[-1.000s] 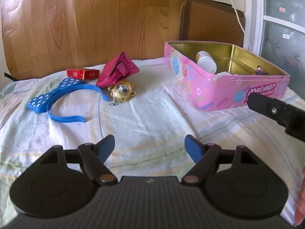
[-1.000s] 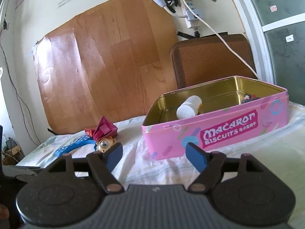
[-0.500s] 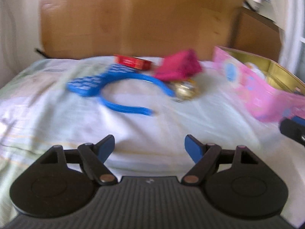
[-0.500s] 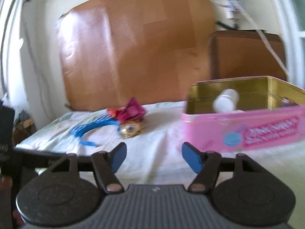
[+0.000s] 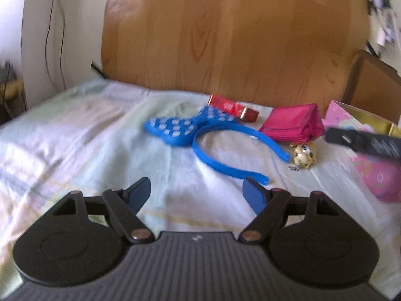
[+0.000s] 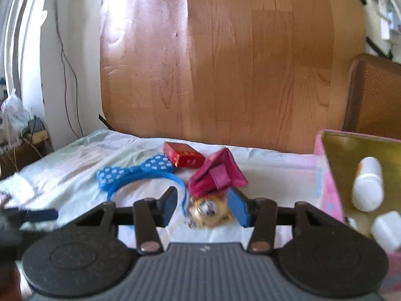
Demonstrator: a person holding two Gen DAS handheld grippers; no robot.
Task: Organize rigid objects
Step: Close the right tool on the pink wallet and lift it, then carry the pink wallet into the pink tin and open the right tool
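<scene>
A wooden board leans against the far wall behind a bed covered with a pale sheet, and the things to be sorted lie on that sheet toward its far right. At the right edge stands the open pink biscuit tin with a gold inside, holding 2 white bottles lying near its left wall. Left of the tin lies the blue headband with a dotted bow, its open ends pointing toward the near side. Just behind the bow is the red box, lying flat. Right of the box, a magenta wallet rests partly on the far end of the headband's arc. Just in front of the wallet sits the small gold figure charm. The right gripper has its jaws on either side of the charm; they have just been closing, the left pad stands clear of it, and the blur leaves it unclear whether the right pad touches. The left gripper hangs over bare sheet on the near side of the headband, jaws spread wide with nothing between them.
</scene>
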